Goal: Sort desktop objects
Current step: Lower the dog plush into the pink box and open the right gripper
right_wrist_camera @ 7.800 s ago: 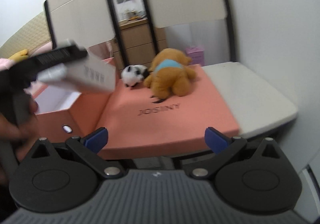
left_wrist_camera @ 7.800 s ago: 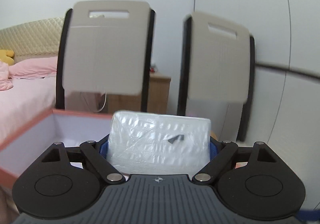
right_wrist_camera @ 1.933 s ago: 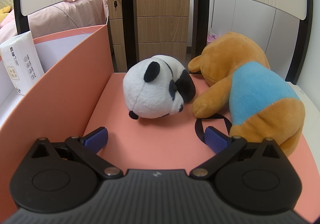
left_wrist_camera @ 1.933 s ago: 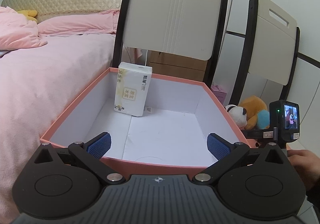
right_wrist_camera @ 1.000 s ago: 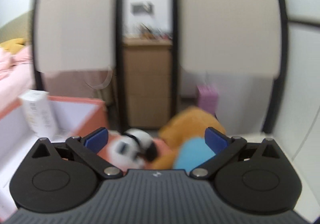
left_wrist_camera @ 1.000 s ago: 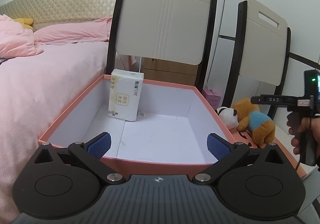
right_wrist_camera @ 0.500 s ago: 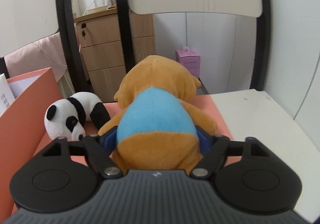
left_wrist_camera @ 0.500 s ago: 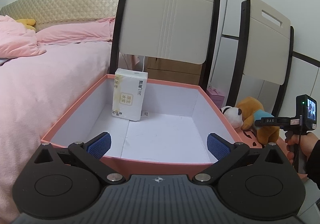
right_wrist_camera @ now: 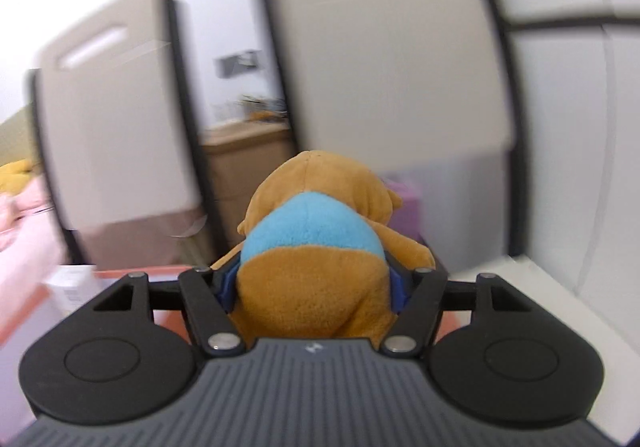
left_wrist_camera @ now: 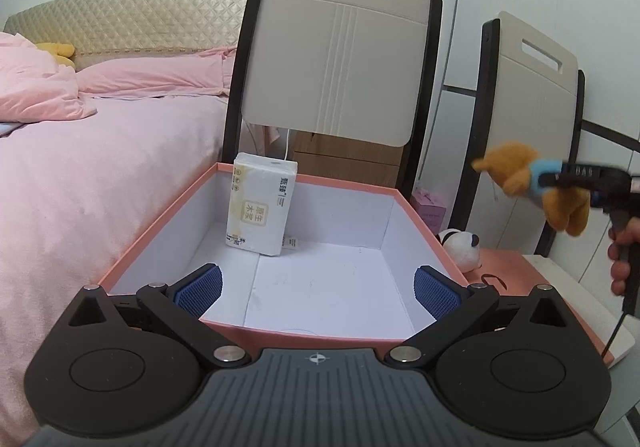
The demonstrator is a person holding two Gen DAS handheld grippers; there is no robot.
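Brown plush bear [right_wrist_camera: 316, 243], earlier on the lid, now airborne in right gripper [right_wrist_camera: 314, 283].

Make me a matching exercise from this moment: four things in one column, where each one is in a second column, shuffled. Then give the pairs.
Things:
1. tissue pack
2. brown bear
3. panda toy
4. left tool

Places or states:
A. lying on the pink lid beside the box
B. open, holding nothing, in front of the box
C. standing inside the pink box, at its far wall
D. held in the air by the right tool

Pairs: 1-C, 2-D, 3-A, 4-B
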